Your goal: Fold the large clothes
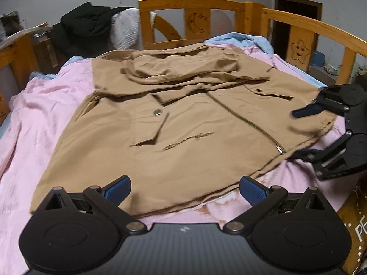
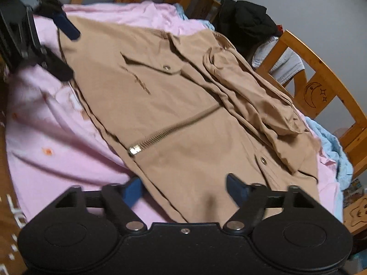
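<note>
blue-padded jaws of the left gripper (image 1: pixel 184 189) stand wide, jacket hem between them, unpinched. right gripper (image 2: pixel 184 189) likewise parted over the hem's other corner, gripping nothing. tan jacket (image 1: pixel 183 119) lies flat, sleeves folded in, on a pink sheet (image 1: pixel 34 119) within a wooden bed frame (image 1: pixel 195 2).

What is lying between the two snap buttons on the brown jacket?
The zipper runs between the snap buttons across the brown jacket; the right wrist view shows it best.
</note>
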